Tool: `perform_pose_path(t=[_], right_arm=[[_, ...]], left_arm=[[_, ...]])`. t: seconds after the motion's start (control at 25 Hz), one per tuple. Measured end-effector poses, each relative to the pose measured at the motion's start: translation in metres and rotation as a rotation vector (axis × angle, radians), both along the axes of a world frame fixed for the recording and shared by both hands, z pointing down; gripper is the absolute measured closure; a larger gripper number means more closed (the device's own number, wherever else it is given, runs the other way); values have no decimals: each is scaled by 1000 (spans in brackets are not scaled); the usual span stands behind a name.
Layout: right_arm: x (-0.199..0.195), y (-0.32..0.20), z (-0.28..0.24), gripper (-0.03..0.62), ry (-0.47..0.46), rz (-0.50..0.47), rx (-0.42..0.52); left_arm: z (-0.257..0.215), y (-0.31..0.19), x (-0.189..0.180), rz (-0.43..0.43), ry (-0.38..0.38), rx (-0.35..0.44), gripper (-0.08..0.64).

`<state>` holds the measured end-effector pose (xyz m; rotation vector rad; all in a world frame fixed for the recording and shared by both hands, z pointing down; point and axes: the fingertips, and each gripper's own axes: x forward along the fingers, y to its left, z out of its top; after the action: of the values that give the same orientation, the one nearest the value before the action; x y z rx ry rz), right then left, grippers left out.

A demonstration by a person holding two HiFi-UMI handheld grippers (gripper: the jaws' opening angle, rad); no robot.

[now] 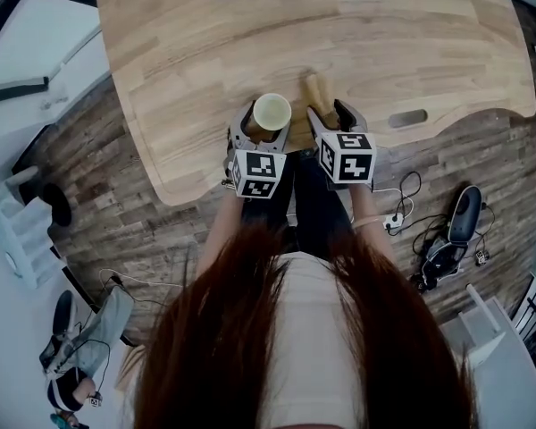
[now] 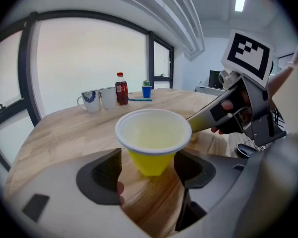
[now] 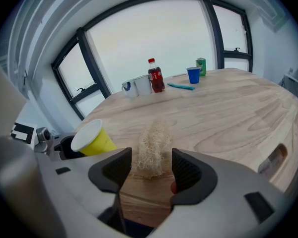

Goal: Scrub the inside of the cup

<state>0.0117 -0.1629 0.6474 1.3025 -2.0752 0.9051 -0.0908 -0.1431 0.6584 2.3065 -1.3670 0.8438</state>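
Yellow cup (image 2: 152, 135), white inside, tilted and clenched in the left claw (image 2: 148, 168), over the near edge of the pale wooden worktop (image 1: 384, 52). Right claw (image 3: 151, 168) released, straddling a fibrous scrubber (image 3: 151, 150) lying on the wood. Mugs (image 3: 136, 87), bottle (image 3: 155, 76) and blue beaker (image 3: 192, 75) at the far edge. Tall windows (image 3: 154, 33) behind; plank floor (image 1: 98, 195).

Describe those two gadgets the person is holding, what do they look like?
The left gripper and right gripper are pale grey shells ending in two black, textured pads. Each carries a white cube printed with black square markers. The person wears a light top.
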Motion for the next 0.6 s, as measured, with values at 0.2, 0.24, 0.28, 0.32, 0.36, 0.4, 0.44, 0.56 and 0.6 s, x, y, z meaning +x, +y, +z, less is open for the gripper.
perform_pose_path(t=[0.2,0.24,0.28,0.32,0.36,0.4,0.44,0.56,0.6], right_arm=[[1,-2,12,350,3,10,-21],[1,-2,14,350,6,11,-25],[1,-3,15,350,10,12,-28],[1,-4,16,350,13,12,-29],[2,-5,16,350,17,13,-29],[2,-6,17,350,22,14,-29],[2,-7,17,351,26,14,-28],[4,-10,18,370,48,21,-20],[6,-10,18,397,60,24,-16]], left_arm=[[4,-6,4,24,-38,23,244],[5,-7,5,31,-48,24,244],[6,-8,6,37,-56,22,244],[7,-8,7,42,-63,19,244],[7,-8,8,45,-68,16,244],[7,-8,8,48,-73,16,244],[7,-8,9,50,-77,17,244],[7,-9,9,52,-80,20,245],[7,-9,10,54,-81,22,245]])
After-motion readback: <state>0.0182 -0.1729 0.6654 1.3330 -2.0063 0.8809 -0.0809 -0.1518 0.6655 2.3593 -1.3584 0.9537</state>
